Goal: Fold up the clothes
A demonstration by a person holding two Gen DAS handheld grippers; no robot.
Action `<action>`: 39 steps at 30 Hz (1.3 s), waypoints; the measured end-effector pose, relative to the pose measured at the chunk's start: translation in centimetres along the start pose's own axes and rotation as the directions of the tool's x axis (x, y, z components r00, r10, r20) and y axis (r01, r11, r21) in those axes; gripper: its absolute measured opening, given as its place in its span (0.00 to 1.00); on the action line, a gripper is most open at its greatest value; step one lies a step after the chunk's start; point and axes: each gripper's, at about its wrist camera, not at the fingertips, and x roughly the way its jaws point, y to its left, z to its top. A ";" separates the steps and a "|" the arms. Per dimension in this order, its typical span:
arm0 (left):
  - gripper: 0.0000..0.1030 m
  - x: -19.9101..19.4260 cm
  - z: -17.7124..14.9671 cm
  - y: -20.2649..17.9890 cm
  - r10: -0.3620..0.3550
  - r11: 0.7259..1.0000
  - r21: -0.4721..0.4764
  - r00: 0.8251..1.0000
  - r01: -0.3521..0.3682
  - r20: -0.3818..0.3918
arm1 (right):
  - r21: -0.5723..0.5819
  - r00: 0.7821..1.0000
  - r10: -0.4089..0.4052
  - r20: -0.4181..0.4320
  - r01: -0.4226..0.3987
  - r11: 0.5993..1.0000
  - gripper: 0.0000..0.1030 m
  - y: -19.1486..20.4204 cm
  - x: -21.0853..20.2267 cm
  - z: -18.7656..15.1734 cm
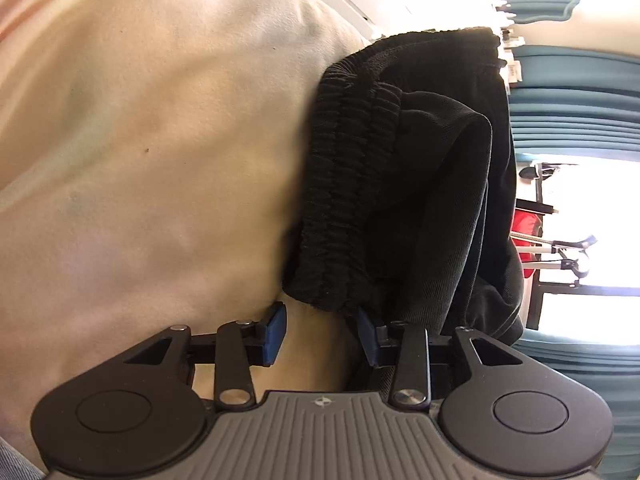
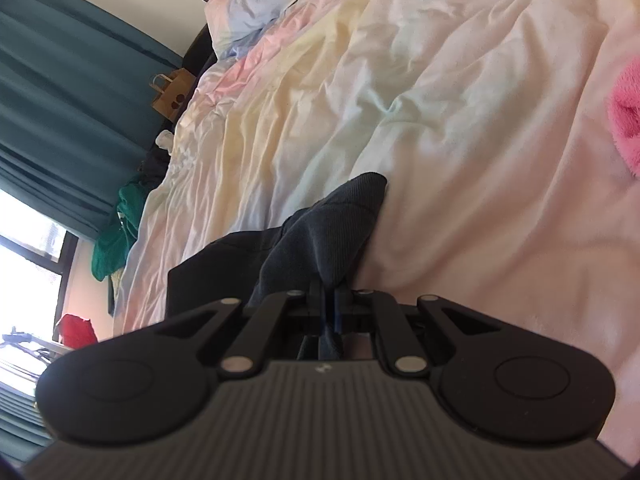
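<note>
Left wrist view: left gripper (image 1: 320,330) with jaws spread apart, blue pads (image 1: 275,330) visible on both fingers, nothing pinched between them. Just beyond the fingertips, the lower end of the black garment (image 1: 400,184) – ribbed elastic waistband (image 1: 352,168) running up the frame, smoother twill fabric folded over to its right. Right-hand pad touching or tucked under the garment's hem; cannot tell which. Garment lying against the pale bed cover (image 1: 152,152), which fills the left half of the view. Past the garment, at the right edge: teal curtain (image 1: 576,92), bright window (image 1: 588,184), a red item (image 1: 528,224) partly hidden.

Right wrist view: right gripper (image 2: 329,304) with fingers brought together, clamped on a fold of the same dark garment (image 2: 320,240) – cloth bunched right at the fingertips and rising in a peak away from the tool. Rest of the garment trailing off to the left, flat on the cover. Around it, rumpled pastel bed cover (image 2: 400,100) in pink, yellow and pale green bands. Pink fluffy item (image 2: 626,116) at the right edge, well apart from the garment. Far side of the bed: green cloth (image 2: 116,236), brown paper bag (image 2: 172,94), teal curtain (image 2: 72,112), window (image 2: 28,264) lower left.
</note>
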 end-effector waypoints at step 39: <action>0.11 -16.0 15.2 -9.8 -0.013 0.912 0.410 0.996 -0.023 0.085 | -0.080 0.936 0.262 0.236 -0.250 0.965 0.06 4.4 -6.0 2.3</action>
